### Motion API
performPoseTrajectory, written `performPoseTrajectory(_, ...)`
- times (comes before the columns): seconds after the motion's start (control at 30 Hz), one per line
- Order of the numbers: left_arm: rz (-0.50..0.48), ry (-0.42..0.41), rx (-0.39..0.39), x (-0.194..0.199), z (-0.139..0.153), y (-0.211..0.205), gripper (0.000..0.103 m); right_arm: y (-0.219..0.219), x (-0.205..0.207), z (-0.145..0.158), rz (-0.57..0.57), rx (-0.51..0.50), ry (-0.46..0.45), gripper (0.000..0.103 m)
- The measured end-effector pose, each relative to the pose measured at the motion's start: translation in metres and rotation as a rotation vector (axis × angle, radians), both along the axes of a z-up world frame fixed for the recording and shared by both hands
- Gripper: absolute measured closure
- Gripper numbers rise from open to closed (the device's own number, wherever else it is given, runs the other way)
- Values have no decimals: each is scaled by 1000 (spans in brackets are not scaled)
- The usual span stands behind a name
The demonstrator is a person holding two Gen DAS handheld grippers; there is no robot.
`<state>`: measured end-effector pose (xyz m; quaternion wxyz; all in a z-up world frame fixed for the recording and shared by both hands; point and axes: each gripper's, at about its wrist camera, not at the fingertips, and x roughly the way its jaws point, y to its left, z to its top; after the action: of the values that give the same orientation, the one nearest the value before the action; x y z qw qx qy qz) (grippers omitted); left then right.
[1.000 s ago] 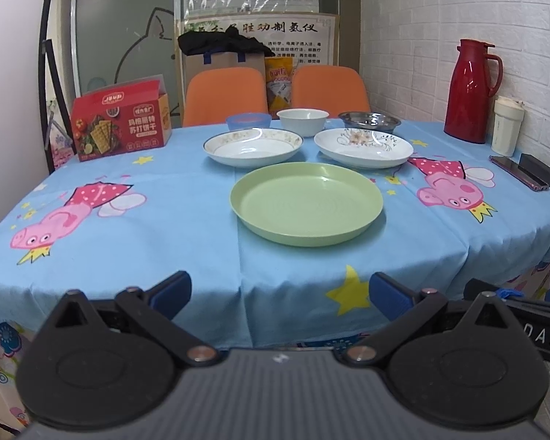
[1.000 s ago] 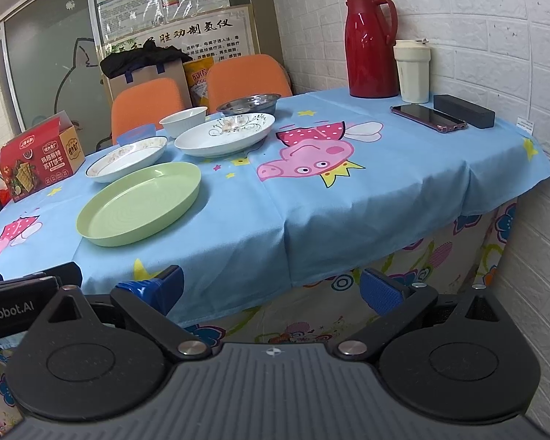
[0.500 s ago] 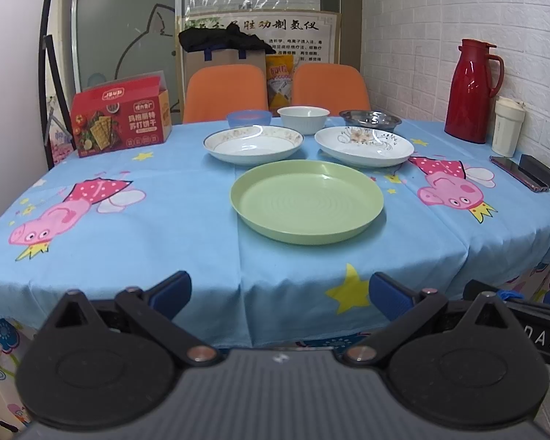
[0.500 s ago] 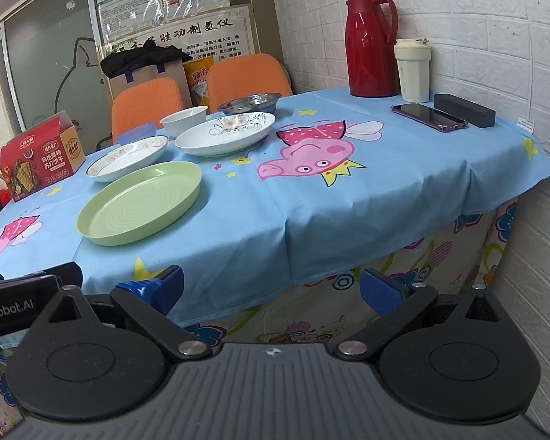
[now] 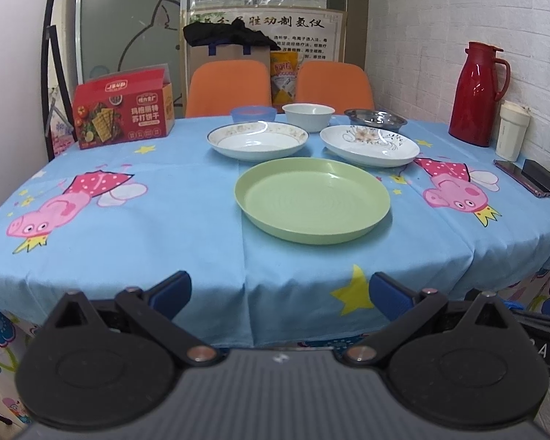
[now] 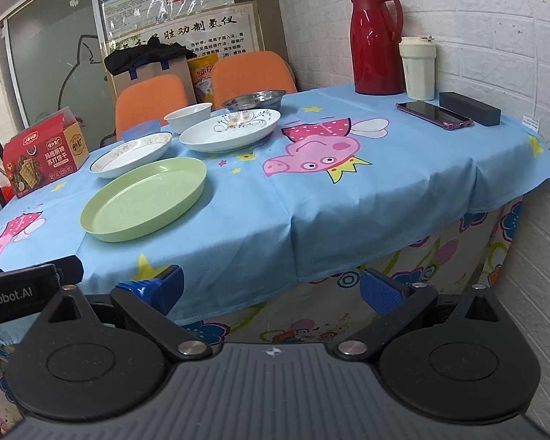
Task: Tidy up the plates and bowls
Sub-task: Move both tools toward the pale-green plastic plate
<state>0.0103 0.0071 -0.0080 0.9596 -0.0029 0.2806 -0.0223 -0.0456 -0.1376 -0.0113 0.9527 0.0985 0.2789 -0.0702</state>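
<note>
A green plate lies near the table's front edge. Behind it sit a white gold-rimmed plate and a white floral plate. Farther back stand a blue bowl, a white bowl and a steel bowl. My left gripper is open and empty, in front of the table edge. My right gripper is open and empty, below the table edge, right of the left gripper.
A red cracker box stands back left. A red thermos, a cream cup, a phone and a black case sit by the brick wall on the right. Two orange chairs stand behind the table.
The left wrist view has risen slightly. The right gripper has not moved. Both stay open.
</note>
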Motion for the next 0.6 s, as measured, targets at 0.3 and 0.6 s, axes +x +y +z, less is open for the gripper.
performPoseTrajectory(0.3,92,11,-56,26,12,33,0,-1,3,2,2,-5,-18,13)
performPoseTrajectory(0.6,67,78,-58,74,18,32,0,0,50,13,9,-23,64,13)
